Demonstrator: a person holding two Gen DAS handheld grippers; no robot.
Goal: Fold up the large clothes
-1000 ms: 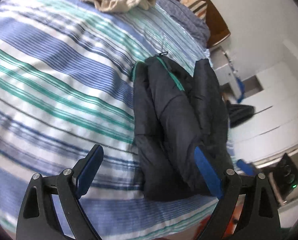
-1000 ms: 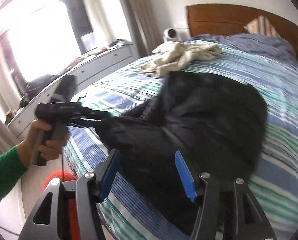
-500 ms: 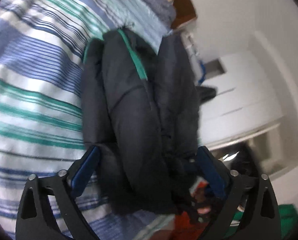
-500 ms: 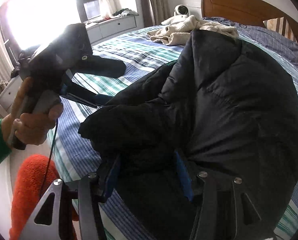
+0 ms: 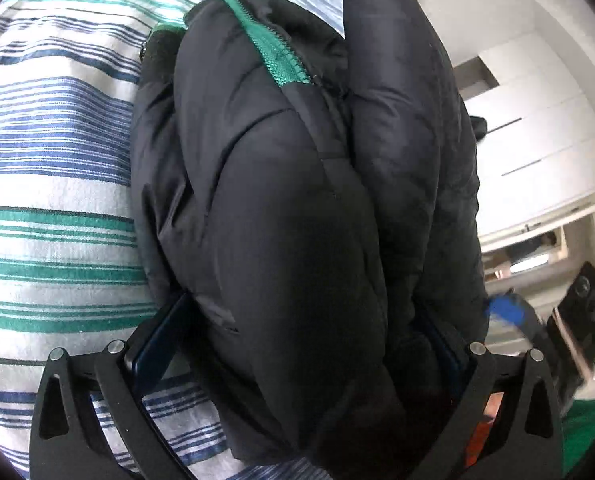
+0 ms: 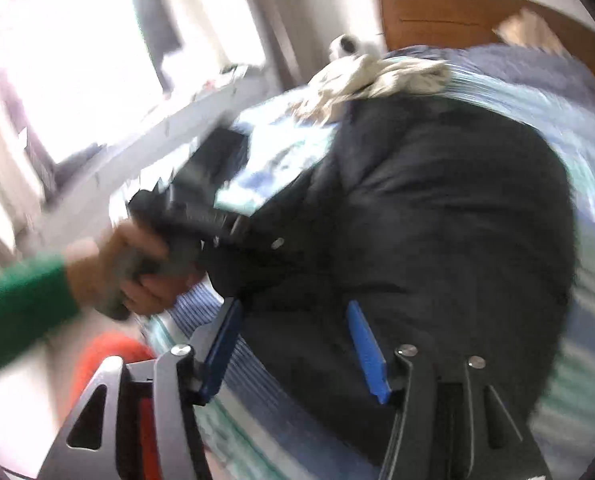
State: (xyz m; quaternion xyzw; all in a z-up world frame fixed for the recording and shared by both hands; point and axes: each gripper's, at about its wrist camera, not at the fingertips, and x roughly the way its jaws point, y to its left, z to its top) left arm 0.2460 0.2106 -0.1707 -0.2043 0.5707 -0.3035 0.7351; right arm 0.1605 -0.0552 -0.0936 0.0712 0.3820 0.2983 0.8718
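A bed (image 5: 57,184) under a cover striped in blue, green and white fills most of both views, with a wooden headboard (image 6: 457,16) at its far end. On the cover, near the bed's edge, lies the black padded jacket (image 5: 281,200), bundled into thick folds, its green zipper (image 5: 277,56) running up the top fold. Beyond it a crumpled beige garment (image 6: 377,76) rests on the cover. White drawers (image 5: 537,140) stand past the bed's edge.

The left gripper (image 5: 301,344) has just been opening and stands spread as wide as it goes, the end of the jacket bundle filling the gap between its blue pads; whether they press on the cloth cannot be told. In the blurred right wrist view, a hand (image 6: 133,272) in a green sleeve (image 6: 17,300) holds that gripper.

The right gripper (image 6: 297,352) has also just been opening; its blue fingers (image 6: 367,352) stand apart over the jacket's near edge, clamping nothing.
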